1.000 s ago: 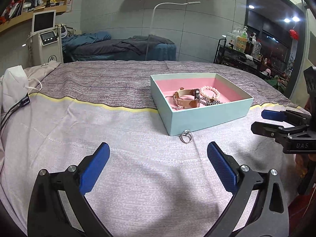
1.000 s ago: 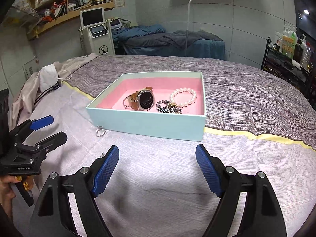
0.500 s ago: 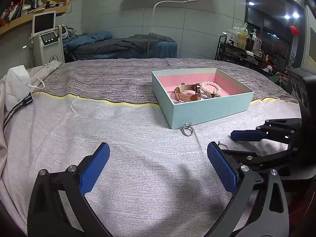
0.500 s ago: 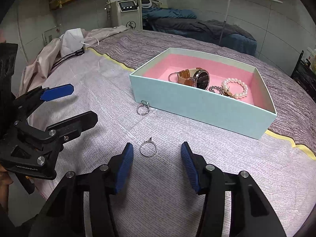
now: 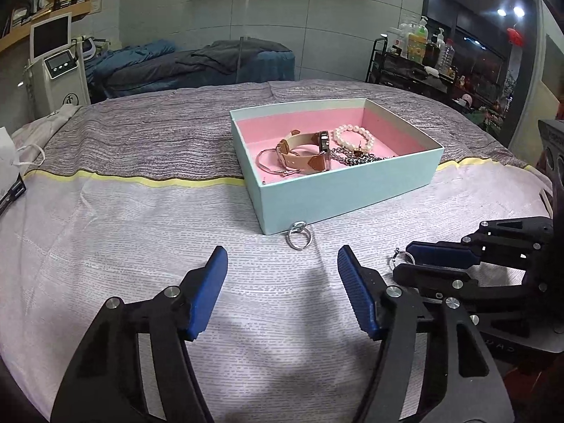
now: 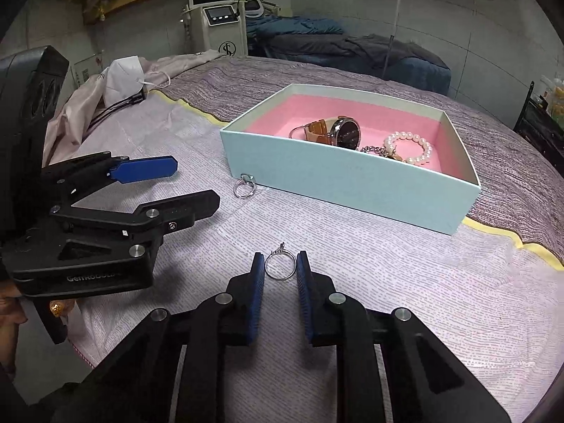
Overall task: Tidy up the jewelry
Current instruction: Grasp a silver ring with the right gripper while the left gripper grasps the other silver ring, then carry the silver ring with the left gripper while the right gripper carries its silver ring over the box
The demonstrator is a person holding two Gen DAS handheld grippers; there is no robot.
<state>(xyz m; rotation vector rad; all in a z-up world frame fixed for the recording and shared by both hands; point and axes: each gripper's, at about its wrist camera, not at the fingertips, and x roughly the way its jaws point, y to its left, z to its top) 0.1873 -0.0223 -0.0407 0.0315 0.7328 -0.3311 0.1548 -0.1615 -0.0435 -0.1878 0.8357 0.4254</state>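
Note:
A thin silver ring (image 6: 280,265) lies on the bedspread between the two blue pads of my right gripper (image 6: 280,264), whose jaws stand narrowly apart around it. It also shows in the left wrist view (image 5: 402,257). A second, thicker ring (image 5: 299,236) lies against the front wall of the mint box (image 5: 352,190) with a pink lining. The box holds a tan-strap watch (image 5: 303,153), a pearl bracelet (image 5: 352,135) and a chain. My left gripper (image 5: 282,275) is open and empty, just short of the thicker ring (image 6: 244,187).
The box (image 6: 352,176) stands mid-bed on a grey and lilac cover. A white face mask and cables (image 6: 123,81) lie at the bed's left edge. A machine with a screen (image 6: 215,10) and a shelf rack (image 5: 412,60) stand beyond the bed.
My right gripper has closed in around the thin ring and narrowed its jaws. My left gripper has moved forward toward the thicker ring and narrowed its opening.

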